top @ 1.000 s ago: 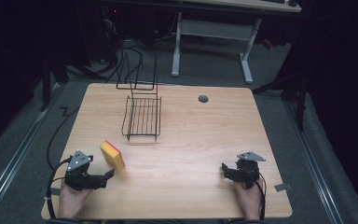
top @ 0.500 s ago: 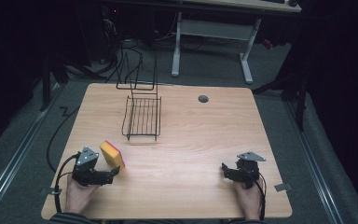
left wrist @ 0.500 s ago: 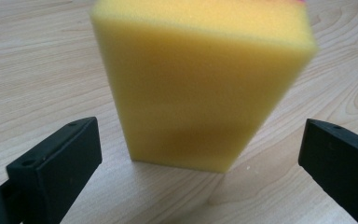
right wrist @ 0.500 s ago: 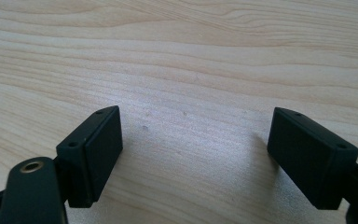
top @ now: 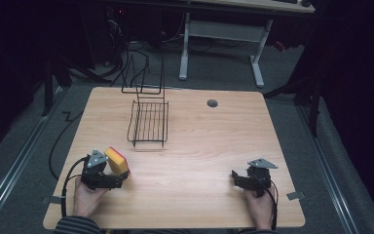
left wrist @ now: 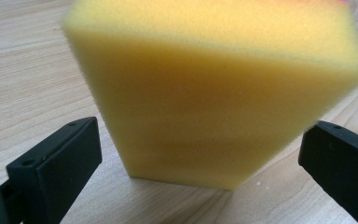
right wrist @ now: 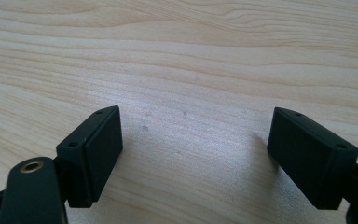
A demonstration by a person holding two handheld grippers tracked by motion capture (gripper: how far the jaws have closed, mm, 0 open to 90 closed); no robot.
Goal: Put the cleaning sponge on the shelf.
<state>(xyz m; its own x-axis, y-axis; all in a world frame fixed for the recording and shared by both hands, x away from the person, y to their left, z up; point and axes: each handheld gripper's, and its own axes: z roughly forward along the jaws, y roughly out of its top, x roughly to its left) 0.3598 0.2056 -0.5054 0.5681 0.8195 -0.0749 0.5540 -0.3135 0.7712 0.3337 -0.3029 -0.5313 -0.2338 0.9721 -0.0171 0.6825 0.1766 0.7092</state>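
Left gripper point(top: 119, 179) sat near the table's front-left corner, held from behind by the person's left hand point(top: 88, 197). Jaws were spread wide, one on each side of the yellow sponge point(top: 116, 161). In the left gripper view the sponge point(left wrist: 214, 88) stood on its edge on the wood, between the jaws, w/ a visible gap to each pad; no contact on either side. Sponge leaned slightly. From the high view a pink-red layer showed along the sponge's right face; rest was yellow foam.

Right gripper point(top: 234, 176) sat near the front-right edge, well apart from the sponge, held by the right hand point(top: 259, 207). Its grey three-cornered plate faced up. In the right gripper view the jaws were spread wide w/ bare wood between them, nothing held.

Black wire dish rack point(top: 149, 122) lay flat on the wooden table point(top: 214, 141), left of ctr and toward the far side, apart from the sponge. A second wire frame point(top: 143, 78) stood upright at the far edge, just behind the rack; whether the two touched could not be told. A round grey cable grommet point(top: 212, 103) sat in the tabletop, right of the rack near the far edge.

Cables trailed from both grippers toward the front edge.
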